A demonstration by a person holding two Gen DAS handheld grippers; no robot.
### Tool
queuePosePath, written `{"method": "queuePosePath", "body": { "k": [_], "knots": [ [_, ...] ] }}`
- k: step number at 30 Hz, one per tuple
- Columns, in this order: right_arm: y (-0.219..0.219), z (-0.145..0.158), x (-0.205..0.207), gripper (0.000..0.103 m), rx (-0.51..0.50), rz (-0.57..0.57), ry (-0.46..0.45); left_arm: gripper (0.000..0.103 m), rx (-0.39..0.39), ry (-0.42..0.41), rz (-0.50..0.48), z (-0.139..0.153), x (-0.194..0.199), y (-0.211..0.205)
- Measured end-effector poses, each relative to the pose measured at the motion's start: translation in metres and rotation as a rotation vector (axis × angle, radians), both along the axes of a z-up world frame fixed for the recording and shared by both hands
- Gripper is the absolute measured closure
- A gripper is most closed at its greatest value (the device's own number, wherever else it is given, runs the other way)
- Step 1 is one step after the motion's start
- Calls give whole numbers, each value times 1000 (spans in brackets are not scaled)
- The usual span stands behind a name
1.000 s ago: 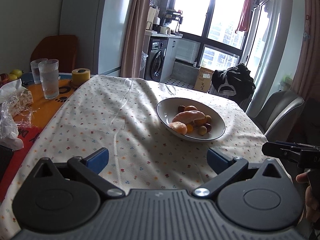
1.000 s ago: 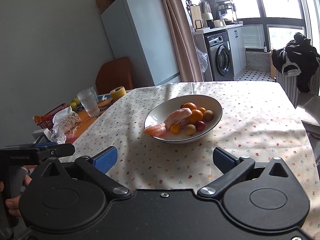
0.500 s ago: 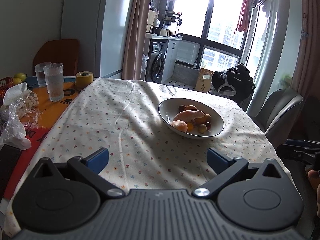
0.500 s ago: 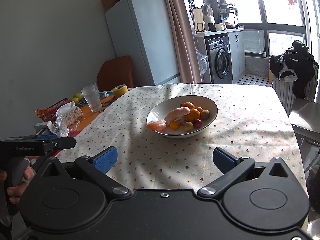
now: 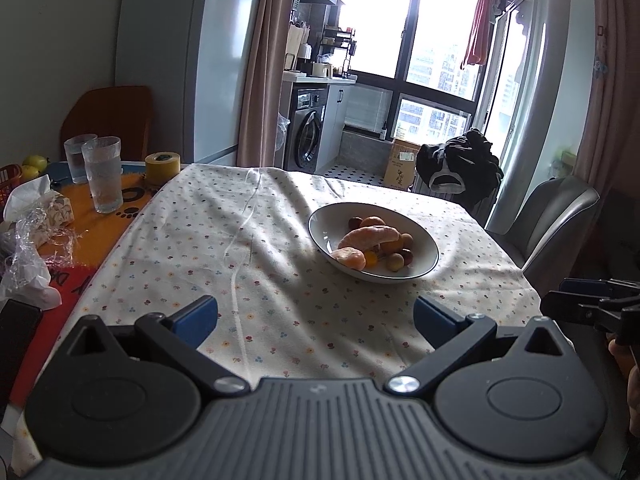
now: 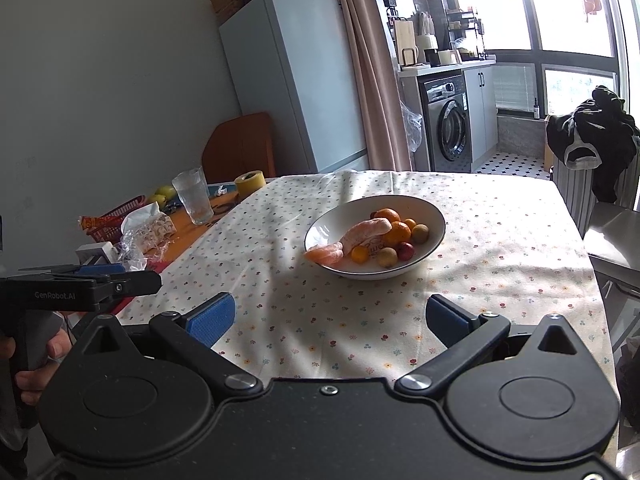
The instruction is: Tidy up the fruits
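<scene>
A white bowl [image 5: 332, 220] [image 6: 434, 216] sits mid-table on the flowered cloth. It holds peeled orange pieces [image 5: 370, 236] [image 6: 366, 232], whole small oranges [image 6: 398, 232] and several small round fruits. One peeled segment [image 5: 350, 258] [image 6: 325, 253] rests at the bowl's near rim. My left gripper [image 5: 316, 316] hangs open over the near edge of the table, well short of the bowl, nothing between its blue pads. My right gripper [image 6: 330, 316] is also open and empty, equally far back. Each gripper appears at the side of the other's view.
Two water glasses [image 5: 102, 174], a yellow tape roll [image 5: 162, 168], crumpled plastic and tissue [image 5: 28, 224] and a red basket with green fruit [image 6: 160, 196] crowd the table's left end. A grey chair [image 5: 556, 216] stands at the right. A person's hand [image 6: 36, 356] holds the left gripper.
Both grippers have drawn back from the bowl, so it looks smaller and farther away. Their fingers stayed open.
</scene>
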State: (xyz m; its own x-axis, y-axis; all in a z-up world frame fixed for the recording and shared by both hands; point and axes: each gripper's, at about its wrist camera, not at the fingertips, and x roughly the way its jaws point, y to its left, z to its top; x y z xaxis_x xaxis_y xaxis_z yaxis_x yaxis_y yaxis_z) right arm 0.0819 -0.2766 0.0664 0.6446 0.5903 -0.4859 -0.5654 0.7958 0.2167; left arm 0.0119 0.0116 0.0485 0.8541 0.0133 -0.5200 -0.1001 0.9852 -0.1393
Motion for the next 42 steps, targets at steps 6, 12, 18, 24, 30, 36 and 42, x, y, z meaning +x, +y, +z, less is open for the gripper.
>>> {"method": "queuePosePath", "body": {
  "k": [6,12,18,24,30,36,42],
  "knots": [
    [-1,0,0,0,0,1,4,0,3,2,-6,0,-1,1],
    [-1,0,0,0,0,-1,6,0,3,3,-25,0,-1,-3],
    [-1,-2,2,0,-2,-5,12,0,15,15,-32,-3,0,-7],
    [-1,-3,2,0,-1,-6,13,0,14,18,-31,-4,1,-7],
    [-1,-3,3,0,-2,-6,14,0,14,19,-30,-5,1,-7],
    [-1,-3,3,0,-4,-9,15,0,13,22,-29,-6,2,-5],
    [-1,-3,3,0,-3,-9,15,0,13,21,-29,-6,2,-5]
  ]
}}
